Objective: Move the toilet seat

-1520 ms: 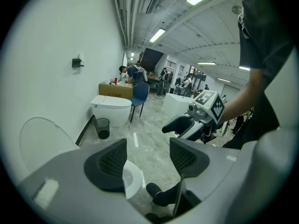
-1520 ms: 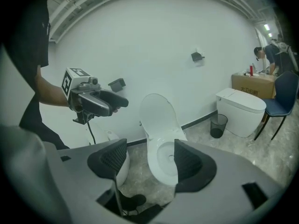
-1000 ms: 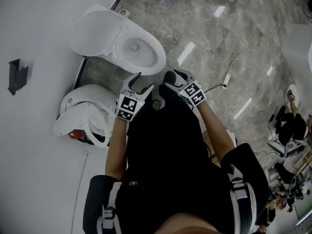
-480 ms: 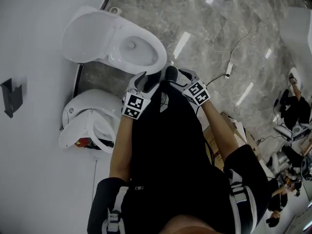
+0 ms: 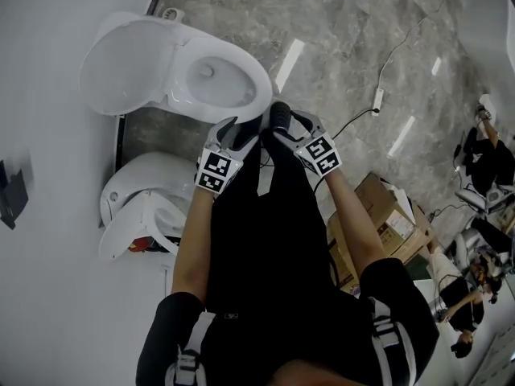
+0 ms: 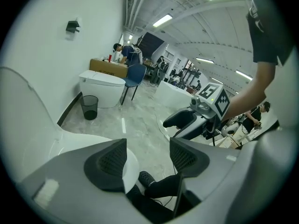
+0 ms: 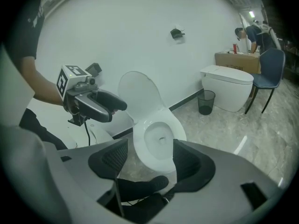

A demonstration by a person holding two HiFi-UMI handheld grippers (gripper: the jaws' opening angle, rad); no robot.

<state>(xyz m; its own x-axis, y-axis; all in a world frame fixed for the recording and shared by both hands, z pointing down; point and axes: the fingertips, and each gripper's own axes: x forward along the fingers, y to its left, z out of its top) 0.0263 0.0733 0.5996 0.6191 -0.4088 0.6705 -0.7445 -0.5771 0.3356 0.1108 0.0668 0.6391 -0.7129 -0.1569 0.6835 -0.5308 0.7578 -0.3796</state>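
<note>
A white toilet stands against the wall. Its lid is raised and a white seat ring lies around the bowl. Both grippers hover side by side just in front of the bowl's front rim, touching nothing. My left gripper is open with only floor and a black shoe between its jaws. The right gripper is open too, and the bowl shows beyond its gap. Each gripper view shows the other gripper: the right one and the left one.
A second white toilet with its seat tipped up sits to my left along the wall. A cardboard box and a power strip with cable lie on the marble floor to the right. A bin, another toilet and people stand farther off.
The toilet has drawn closer and slid left in the head view. Both grippers have crept up to the bowl's front rim, jaws still open.
</note>
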